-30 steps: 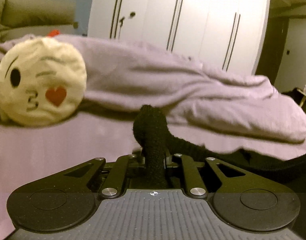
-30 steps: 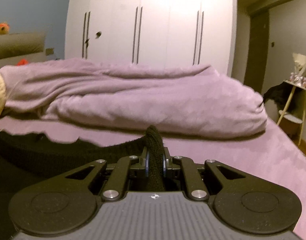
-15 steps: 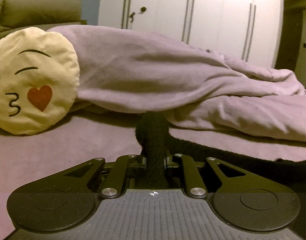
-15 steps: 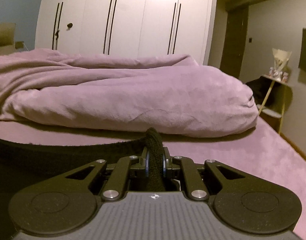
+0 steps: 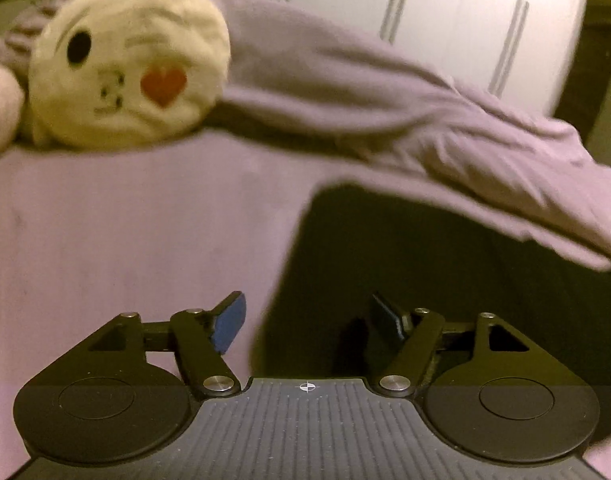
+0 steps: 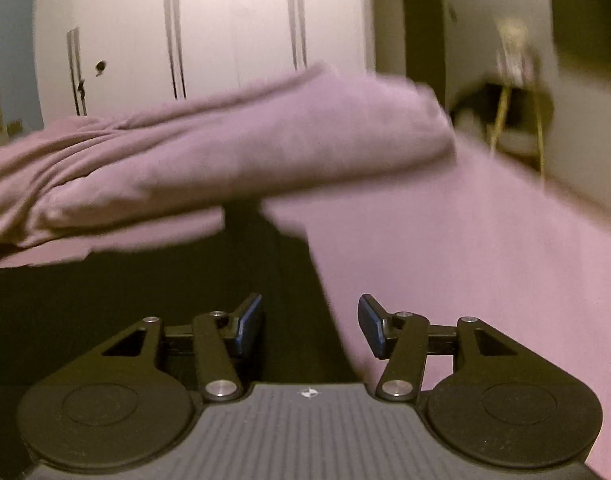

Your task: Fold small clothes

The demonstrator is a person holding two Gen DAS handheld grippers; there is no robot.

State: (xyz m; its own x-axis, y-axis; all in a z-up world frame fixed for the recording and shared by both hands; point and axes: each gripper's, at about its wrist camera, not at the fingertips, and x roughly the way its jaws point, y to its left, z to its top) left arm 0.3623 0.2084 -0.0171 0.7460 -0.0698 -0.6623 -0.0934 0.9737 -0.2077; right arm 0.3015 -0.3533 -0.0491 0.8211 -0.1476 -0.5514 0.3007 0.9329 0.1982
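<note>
Above the black garment (image 5: 425, 264), the left gripper (image 5: 307, 322) and right gripper (image 6: 310, 326) hold jaws wide apart, gripping nothing.

One black garment (image 5: 445, 264) lies on one bed (image 5: 125, 232), with one rumpled blanket (image 5: 385, 100) and one round cushion (image 5: 129, 64). Two grippers are in view, left (image 5: 305, 322) and right (image 6: 310, 330). One wardrobe (image 6: 225, 28) stands behind.

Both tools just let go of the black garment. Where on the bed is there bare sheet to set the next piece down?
Bare sheet lies left of the black garment, below the emoji pillow, and right of it, toward the side table. Behind, the rumpled blanket crowds the garment's far edge. Left tool and right tool are open.
</note>
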